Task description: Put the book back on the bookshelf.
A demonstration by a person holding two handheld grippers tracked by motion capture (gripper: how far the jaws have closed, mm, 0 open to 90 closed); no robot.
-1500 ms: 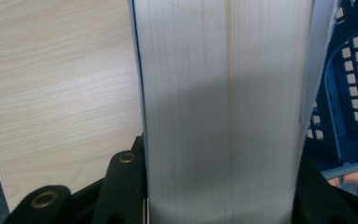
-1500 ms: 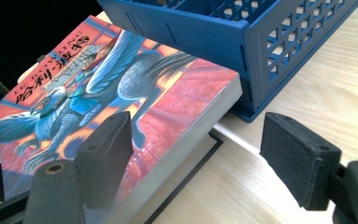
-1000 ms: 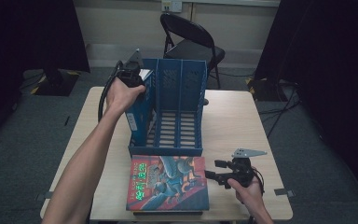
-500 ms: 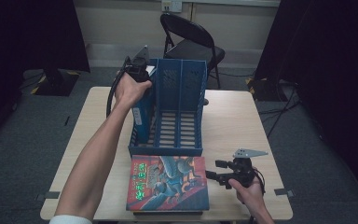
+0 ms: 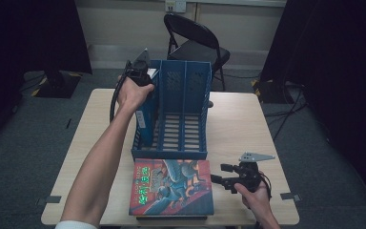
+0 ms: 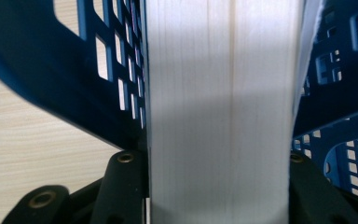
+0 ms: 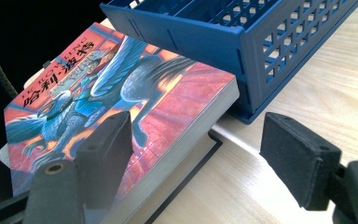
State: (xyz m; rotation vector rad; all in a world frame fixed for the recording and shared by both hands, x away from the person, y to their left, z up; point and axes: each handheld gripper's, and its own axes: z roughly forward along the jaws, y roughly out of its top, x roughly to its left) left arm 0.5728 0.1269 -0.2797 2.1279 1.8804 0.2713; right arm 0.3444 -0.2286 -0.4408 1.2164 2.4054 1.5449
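Note:
A blue three-slot file rack stands mid-table. A blue-covered book stands upright in its left slot. My left gripper is shut on that book's top far end. In the left gripper view the white page edges fill the gap between my jaws, with the rack's lattice wall on both sides. A red illustrated book lies flat in front of the rack. My right gripper rests open just right of it, with the book's corner between the pads of the right gripper and untouched.
The red book lies on a darker book at the table's front edge. A black folding chair stands behind the table. Bare wood lies right of the rack, and more bare wood to its left. Tape marks sit at the front corners.
My left hand has shifted slightly toward the back of the rack with the blue book. The right gripper has stayed put.

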